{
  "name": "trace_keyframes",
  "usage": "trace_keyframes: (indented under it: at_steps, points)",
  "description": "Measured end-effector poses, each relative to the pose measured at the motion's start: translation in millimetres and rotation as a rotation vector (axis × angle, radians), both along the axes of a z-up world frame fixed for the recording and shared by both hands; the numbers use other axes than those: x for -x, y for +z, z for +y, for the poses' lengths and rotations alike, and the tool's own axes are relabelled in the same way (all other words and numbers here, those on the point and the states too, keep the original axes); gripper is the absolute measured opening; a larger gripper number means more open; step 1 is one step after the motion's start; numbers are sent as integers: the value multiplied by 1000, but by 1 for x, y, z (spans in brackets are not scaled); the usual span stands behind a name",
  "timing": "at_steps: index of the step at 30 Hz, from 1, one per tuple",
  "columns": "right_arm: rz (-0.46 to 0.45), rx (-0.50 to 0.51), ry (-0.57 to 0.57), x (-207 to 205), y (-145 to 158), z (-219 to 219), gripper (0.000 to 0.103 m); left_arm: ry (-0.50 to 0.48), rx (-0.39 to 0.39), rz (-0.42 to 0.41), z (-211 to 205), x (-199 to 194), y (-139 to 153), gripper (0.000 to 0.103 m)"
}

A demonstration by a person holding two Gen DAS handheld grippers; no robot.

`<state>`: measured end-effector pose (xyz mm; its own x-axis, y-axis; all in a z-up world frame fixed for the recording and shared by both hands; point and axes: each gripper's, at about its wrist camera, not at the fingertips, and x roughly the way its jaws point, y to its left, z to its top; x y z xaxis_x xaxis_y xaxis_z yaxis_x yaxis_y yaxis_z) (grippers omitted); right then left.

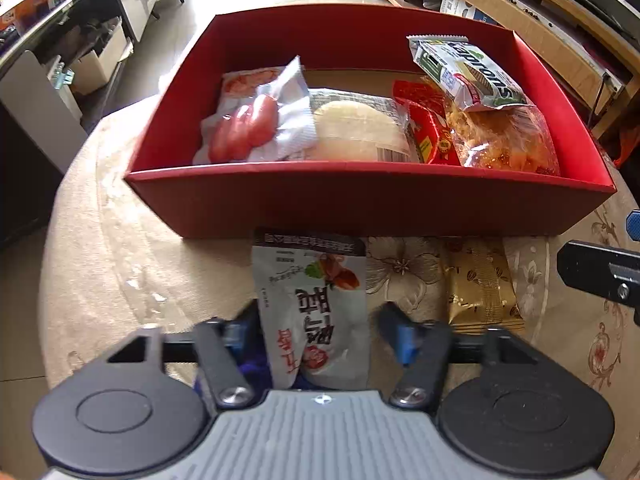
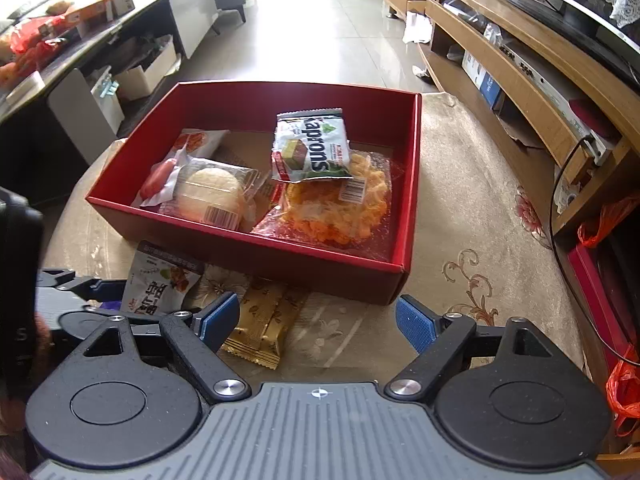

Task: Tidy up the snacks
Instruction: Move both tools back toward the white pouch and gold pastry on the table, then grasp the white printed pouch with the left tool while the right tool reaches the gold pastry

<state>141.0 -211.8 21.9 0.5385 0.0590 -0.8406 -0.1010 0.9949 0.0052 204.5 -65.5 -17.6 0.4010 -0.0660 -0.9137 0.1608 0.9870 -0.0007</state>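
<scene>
A white snack packet with red lettering lies on the tablecloth in front of the red box. My left gripper straddles it. The left pad touches the packet's edge, and a strip of cloth shows between the packet and the right pad. A gold packet lies to its right, against the box wall. In the right wrist view my right gripper hovers open beside the gold packet, holding nothing. The box holds sausages, a bun and a Kaprons wafer.
The box stands on a round table with a floral cloth. A wooden TV cabinet runs along the right and a dark counter along the left. Tiled floor lies beyond the box. A red bin stands at right.
</scene>
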Motion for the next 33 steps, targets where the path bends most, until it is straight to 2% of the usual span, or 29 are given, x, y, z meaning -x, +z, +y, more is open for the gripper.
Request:
trace_keyframes:
  at_steps: [4, 12, 20, 22, 23, 24, 25, 27, 30, 33]
  points:
    - [11, 9, 0, -1, -4, 1, 89, 19, 7, 6, 10, 5, 1, 48]
    - [69, 30, -6, -14, -25, 11, 89, 53, 85, 9, 39, 11, 15, 46]
    - [97, -7, -13, -31, -43, 36, 89, 59, 136, 39, 47, 3, 9, 46]
    - [96, 12, -14, -36, -48, 42, 82, 58, 140, 43, 45, 6, 11, 46]
    - [105, 27, -12, -38, -52, 44, 71, 56, 140, 47, 45, 5, 10, 46]
    - [125, 45, -11, -41, -58, 46, 66, 53, 140, 51, 45, 6, 10, 46]
    - [117, 62, -4, -40, -58, 47, 65, 51, 141, 54, 44, 7, 10, 46]
    - [122, 83, 15, -37, -57, 47, 56, 44, 143, 57, 43, 7, 10, 47]
    - [135, 50, 3, -28, -55, 35, 49, 30, 155, 58, 40, 9, 13, 47]
    - [148, 47, -12, -13, -52, 21, 49, 2, 152, 60, 34, 14, 13, 47]
